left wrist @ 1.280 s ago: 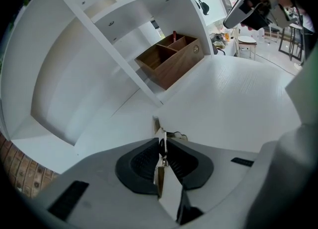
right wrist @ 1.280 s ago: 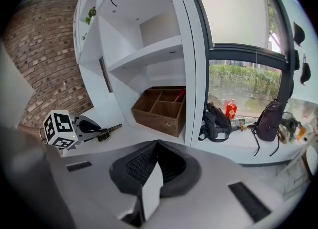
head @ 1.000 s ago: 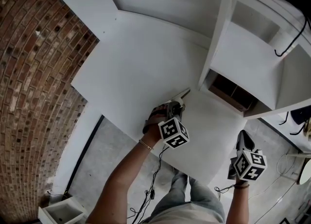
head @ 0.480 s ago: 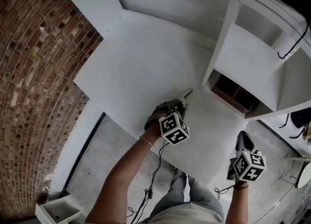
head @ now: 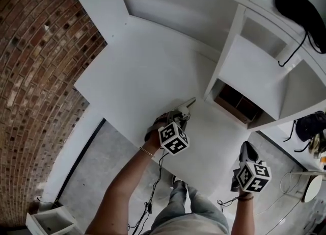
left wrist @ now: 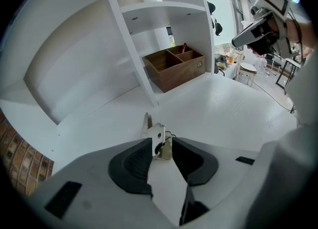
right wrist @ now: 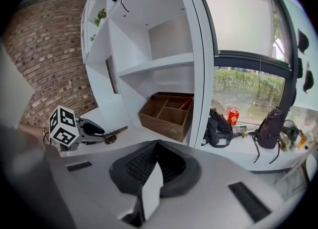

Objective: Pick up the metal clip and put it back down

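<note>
Metal clip [head: 186, 103], small & silvery w/ a thin arm pointing up-right, lay on the white desk [head: 142, 71], approx. mid-frame in head view.

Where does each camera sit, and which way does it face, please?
Head view: on the person's head, looking steeply down at the white desk; both forearms, left tongs and right tongs show.
Left gripper view: rides the left tongs, facing the wooden box; its jaws, just opening, flank the metal clip.
Right gripper view: rides the right tongs, shut, facing the shelves.
Shared: both gripper views show the wooden box; each shows the other tongs.
</note>
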